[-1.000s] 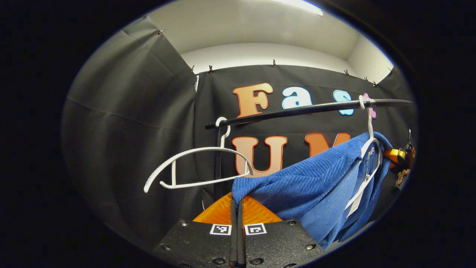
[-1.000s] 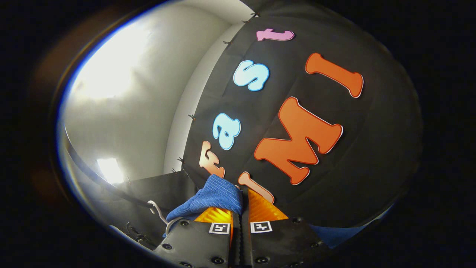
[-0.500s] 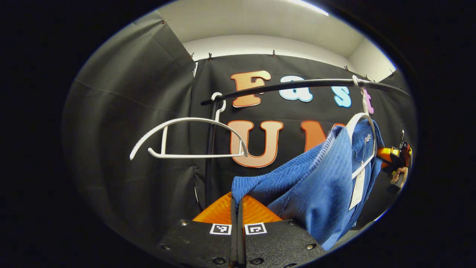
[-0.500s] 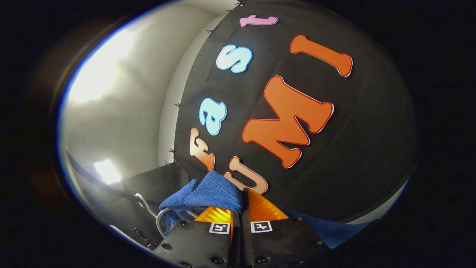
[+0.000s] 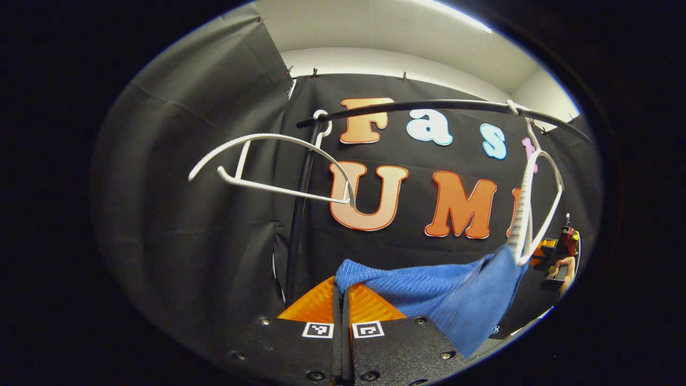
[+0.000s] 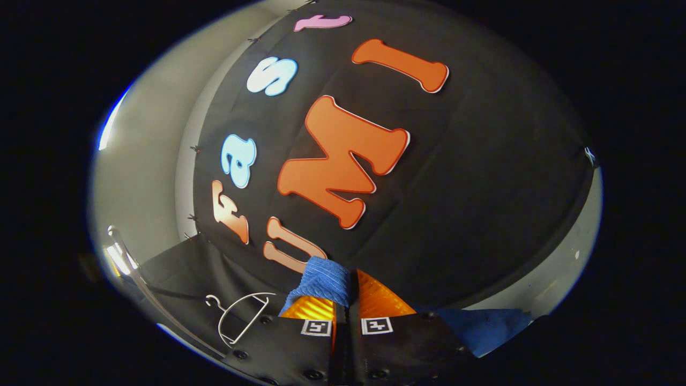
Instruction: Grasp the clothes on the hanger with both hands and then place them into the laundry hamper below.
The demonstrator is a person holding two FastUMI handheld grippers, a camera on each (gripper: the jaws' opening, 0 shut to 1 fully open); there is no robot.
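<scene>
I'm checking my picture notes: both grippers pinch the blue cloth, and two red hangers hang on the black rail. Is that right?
Almost. The hangers are white, not red. The left gripper view shows one white hanger bare on the black rail and another white hanger at the end of the blue cloth. The left gripper and the right gripper do both pinch the cloth.

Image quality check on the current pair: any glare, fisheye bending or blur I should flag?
Left gripper view: sharp; fisheye bows the black rail into an arc; a ceiling light strip is bright at the top edge but no glare falls on the blue garment. Right gripper view: strongly tilted, a small blown-out patch at the left edge, the white hanger small but readable.
</scene>
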